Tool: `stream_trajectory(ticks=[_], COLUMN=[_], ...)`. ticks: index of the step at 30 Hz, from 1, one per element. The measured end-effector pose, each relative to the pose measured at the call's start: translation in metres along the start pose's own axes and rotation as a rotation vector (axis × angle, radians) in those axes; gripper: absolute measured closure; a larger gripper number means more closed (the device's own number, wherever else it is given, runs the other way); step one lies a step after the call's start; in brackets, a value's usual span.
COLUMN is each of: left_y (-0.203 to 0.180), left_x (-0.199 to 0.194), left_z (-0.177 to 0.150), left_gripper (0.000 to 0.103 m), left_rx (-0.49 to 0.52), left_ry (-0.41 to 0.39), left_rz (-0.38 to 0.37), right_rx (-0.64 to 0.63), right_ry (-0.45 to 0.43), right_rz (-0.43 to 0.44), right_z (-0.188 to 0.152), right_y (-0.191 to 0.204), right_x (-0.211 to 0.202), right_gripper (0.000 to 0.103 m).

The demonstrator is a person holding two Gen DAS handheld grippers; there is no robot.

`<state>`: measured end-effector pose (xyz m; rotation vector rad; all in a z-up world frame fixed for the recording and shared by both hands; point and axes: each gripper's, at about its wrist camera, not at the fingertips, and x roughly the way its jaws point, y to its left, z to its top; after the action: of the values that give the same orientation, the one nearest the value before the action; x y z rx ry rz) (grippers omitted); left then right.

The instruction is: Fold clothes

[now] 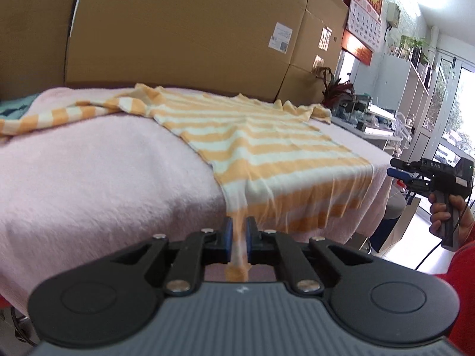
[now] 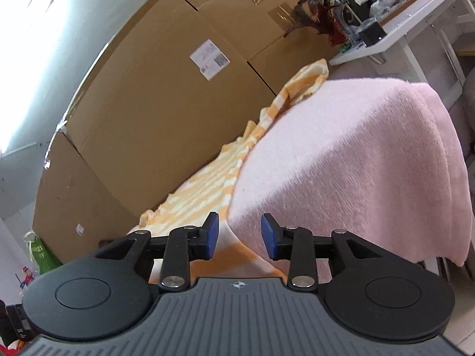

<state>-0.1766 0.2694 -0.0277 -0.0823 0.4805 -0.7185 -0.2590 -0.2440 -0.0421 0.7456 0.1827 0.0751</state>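
On pink blanket [image 1: 89, 172], striped shirt [image 1: 252, 139] lengthwise toward boxes [image 1: 178, 29], hem nearest.

One striped shirt [image 1: 267, 148], one pink blanket [image 1: 104, 172], two tongs, several cardboard boxes [image 1: 184, 29], one wall calendar [image 1: 366, 14].

left gripper [image 1: 237, 238]: pads pinched on striped shirt [image 1: 267, 148] hem | right gripper [image 2: 240, 237]: jaws apart, holding nothing
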Motion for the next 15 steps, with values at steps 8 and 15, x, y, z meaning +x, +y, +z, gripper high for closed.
stream_trajectory(ticks=[8, 15], left_y=[0.012, 0.071], left_x=[0.074, 0.181], left_z=[0.071, 0.117], left_gripper=[0.061, 0.065], left_rx=[-0.035, -0.254], left_ry=[-0.077, 0.051], left_rz=[0.023, 0.104], right_rx=[-0.067, -0.188], right_ry=[0.078, 0.050], right_rz=[0.162, 0.086], right_z=[0.006, -0.004], right_y=[0.047, 0.062], right_x=[0.079, 0.098], right_gripper=[0.068, 0.071])
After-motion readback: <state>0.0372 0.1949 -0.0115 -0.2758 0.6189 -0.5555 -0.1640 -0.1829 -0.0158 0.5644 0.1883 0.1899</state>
